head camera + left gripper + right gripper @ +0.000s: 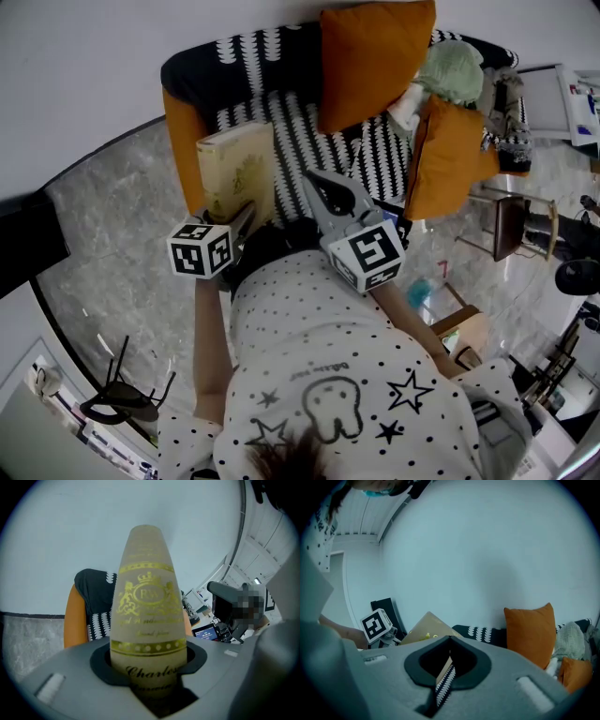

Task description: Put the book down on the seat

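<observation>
- We hold the book (234, 169) in the left hand-held gripper (149, 667). Its jaws are clenched on the book's low end, so the book cannot slip out.
- The book stands up tall over the left part of the seat (309, 150), close to the orange arm (183, 141) of the sofa. We cannot tell if its bottom touches the seat.
- We think we grip it by one end so the rest can tip down flat onto the stripes.
- The right hand-held gripper (440, 677) has its jaws together, with nothing in them. It hangs over the seat just beside the book, where it does not block the way down.
- Orange cushions (375, 61) fill the back and the right side of the seat. We think that is why the book is over the bare left side.
- The book is not down yet. We think the next move is to lower it, lay it flat and then let go.
- A tall, thin book can flop over if we let go too soon.
</observation>
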The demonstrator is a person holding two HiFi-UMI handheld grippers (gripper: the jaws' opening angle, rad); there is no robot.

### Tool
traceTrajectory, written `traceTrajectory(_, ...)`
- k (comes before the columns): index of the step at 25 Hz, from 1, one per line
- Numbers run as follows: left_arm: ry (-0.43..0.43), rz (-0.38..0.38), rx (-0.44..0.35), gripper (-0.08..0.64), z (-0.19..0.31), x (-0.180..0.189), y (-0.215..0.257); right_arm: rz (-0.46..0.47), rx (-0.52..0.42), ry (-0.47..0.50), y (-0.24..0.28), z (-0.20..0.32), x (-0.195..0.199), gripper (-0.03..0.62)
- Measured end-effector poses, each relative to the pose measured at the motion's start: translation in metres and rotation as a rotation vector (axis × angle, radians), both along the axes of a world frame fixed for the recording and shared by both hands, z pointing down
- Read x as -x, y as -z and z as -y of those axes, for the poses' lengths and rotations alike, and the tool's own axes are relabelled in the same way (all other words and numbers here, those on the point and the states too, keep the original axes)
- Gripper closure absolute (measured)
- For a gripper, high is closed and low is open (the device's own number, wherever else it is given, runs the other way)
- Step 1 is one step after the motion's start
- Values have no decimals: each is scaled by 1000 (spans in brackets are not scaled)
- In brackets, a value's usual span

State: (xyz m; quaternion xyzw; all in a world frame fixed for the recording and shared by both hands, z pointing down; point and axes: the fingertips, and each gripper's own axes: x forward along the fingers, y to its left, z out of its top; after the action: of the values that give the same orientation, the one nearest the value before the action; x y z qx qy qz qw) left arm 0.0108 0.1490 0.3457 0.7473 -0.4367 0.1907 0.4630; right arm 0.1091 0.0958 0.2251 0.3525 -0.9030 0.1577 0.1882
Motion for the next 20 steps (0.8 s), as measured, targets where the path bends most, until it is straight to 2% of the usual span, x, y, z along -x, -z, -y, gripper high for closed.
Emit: traceTrajectory(20,-18,-23,24,330,3,-3,-7,0,-3,-19,3,0,-2,593)
